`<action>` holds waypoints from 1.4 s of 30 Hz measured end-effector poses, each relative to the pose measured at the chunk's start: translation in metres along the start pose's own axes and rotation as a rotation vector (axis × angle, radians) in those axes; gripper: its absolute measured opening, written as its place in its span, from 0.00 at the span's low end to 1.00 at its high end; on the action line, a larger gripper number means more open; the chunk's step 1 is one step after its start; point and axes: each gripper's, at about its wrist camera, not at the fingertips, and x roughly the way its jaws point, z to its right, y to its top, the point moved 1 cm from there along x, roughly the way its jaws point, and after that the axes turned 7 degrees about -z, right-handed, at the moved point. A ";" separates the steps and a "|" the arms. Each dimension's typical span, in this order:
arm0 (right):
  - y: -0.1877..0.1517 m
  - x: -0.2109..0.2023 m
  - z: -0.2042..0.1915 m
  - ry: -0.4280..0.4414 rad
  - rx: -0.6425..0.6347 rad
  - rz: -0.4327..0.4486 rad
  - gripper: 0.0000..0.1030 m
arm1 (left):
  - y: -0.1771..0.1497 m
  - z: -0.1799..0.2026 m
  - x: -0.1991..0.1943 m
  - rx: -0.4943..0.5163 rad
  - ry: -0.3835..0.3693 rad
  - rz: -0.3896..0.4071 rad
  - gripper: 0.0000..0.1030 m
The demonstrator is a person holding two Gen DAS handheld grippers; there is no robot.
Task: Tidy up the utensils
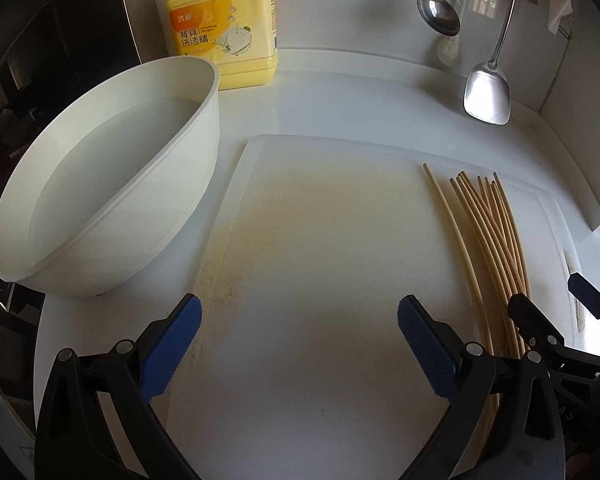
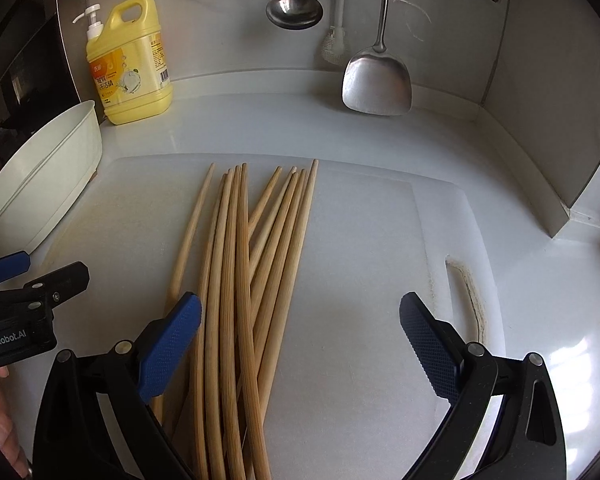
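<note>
Both claws — left claw (image 1: 299, 334), right claw (image 2: 300, 332) — wide open, empty, above chopsticks (image 2: 244, 264) on cutting board (image 2: 360, 240).

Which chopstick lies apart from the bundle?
The leftmost chopstick on the cutting board: a visible gap separates it from the bundle, whose sticks overlap and cross.

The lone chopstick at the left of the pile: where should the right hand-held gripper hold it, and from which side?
Probably mid-shaft on the lone chopstick, coming from above with the open right hand-held gripper: there it lies flat on the cutting board, apart from the pile.
</note>
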 end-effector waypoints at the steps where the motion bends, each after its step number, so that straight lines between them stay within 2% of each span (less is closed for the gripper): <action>1: -0.001 0.000 0.000 0.007 -0.005 -0.006 0.91 | 0.001 0.000 0.000 -0.002 -0.003 0.001 0.94; 8: -0.005 0.002 -0.010 -0.028 -0.061 -0.012 0.91 | 0.003 -0.002 -0.001 -0.018 -0.007 0.004 0.94; 12: -0.006 0.002 0.002 0.004 -0.005 -0.005 0.91 | 0.003 0.004 0.001 -0.011 -0.015 0.002 0.94; 29: -0.014 -0.001 0.061 -0.007 0.133 0.023 0.91 | 0.011 0.050 0.012 0.057 -0.047 0.016 0.94; 42: -0.017 -0.005 0.071 0.011 0.155 0.040 0.91 | 0.017 0.068 0.021 0.049 -0.057 0.006 0.94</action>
